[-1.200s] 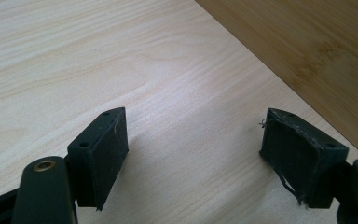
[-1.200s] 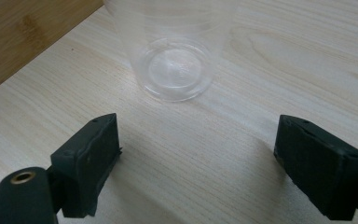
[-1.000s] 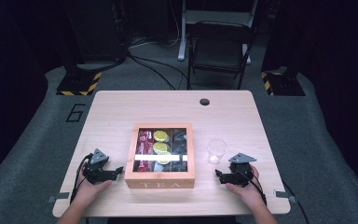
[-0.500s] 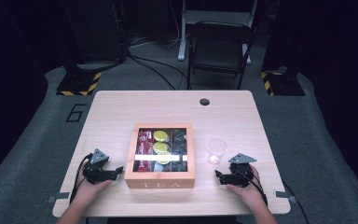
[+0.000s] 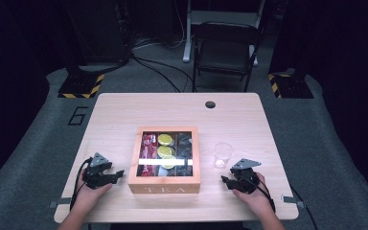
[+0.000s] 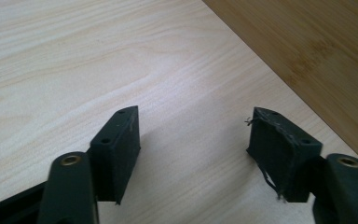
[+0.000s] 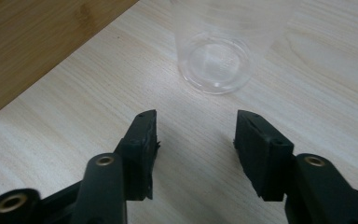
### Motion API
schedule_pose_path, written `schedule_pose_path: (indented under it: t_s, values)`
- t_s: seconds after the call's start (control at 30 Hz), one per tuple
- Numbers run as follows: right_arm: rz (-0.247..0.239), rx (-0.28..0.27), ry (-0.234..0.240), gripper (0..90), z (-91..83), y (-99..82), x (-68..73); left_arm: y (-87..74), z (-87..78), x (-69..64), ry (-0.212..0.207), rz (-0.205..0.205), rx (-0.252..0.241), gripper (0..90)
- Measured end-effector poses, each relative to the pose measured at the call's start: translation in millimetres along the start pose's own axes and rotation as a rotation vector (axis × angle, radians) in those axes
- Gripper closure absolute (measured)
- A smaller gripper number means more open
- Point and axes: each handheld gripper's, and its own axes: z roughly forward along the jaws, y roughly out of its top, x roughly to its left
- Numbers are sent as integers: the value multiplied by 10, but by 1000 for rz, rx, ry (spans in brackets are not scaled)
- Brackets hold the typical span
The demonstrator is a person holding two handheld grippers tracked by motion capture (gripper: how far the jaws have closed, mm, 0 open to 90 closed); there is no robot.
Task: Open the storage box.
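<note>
A wooden tea box (image 5: pixel 164 184) marked TEA sits mid-table, with red packets, yellow-green packets and dark ones under its windowed lid. A clear plastic cup (image 5: pixel 223 154) stands upright just right of the box. My left gripper (image 5: pixel 120 173) rests on the table left of the box, pointing at its side wall (image 6: pixel 307 46). Its jaws (image 6: pixel 193 135) have just been closing and stand apart over bare wood, so it is open. My right gripper (image 5: pixel 224 179) lies right of the box, below the cup (image 7: pixel 216 56). Its jaws (image 7: pixel 196 130) have also just been closing, with nothing between them.
A round cable hole (image 5: pixel 210 104) lies near the table's far edge. A dark folding chair (image 5: pixel 226 48) stands behind the table, with cables across the grey floor (image 5: pixel 153 72). Bare tabletop (image 5: pixel 124 115) stretches beyond the box.
</note>
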Motion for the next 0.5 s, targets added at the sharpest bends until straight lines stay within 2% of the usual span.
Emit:
schedule_pose_path:
  t_s: [0.03, 0.07, 0.13, 0.2, 0.23, 0.3, 0.47, 0.5]
  values:
    - [0, 0, 0, 500, 0, 0, 0, 0, 0, 0, 0, 0, 0, 381]
    - [-17, 1, -4, 521, -27, 15, -2, 7, -27, -12, -3, -17, -1, 389]
    - [-3, -6, -16, 545, -47, 25, 18, 18, -55, -14, -5, -25, -3, 401]
    - [-21, 4, -14, 563, -84, 37, 7, 29, -88, -10, -3, -37, -11, 416]
    - [-7, -2, -18, 566, -96, 43, 15, 34, -105, -8, -7, -44, -10, 420]
    - [-16, 1, -18, 573, -115, 51, 4, 39, -116, -10, 2, -41, -16, 433]
    - [6, -31, -10, 596, -206, 90, -12, 66, -213, -20, 9, -41, -33, 442]
    - [23, -33, -11, 600, -223, 94, -6, 69, -224, -22, 3, -45, -33, 442]
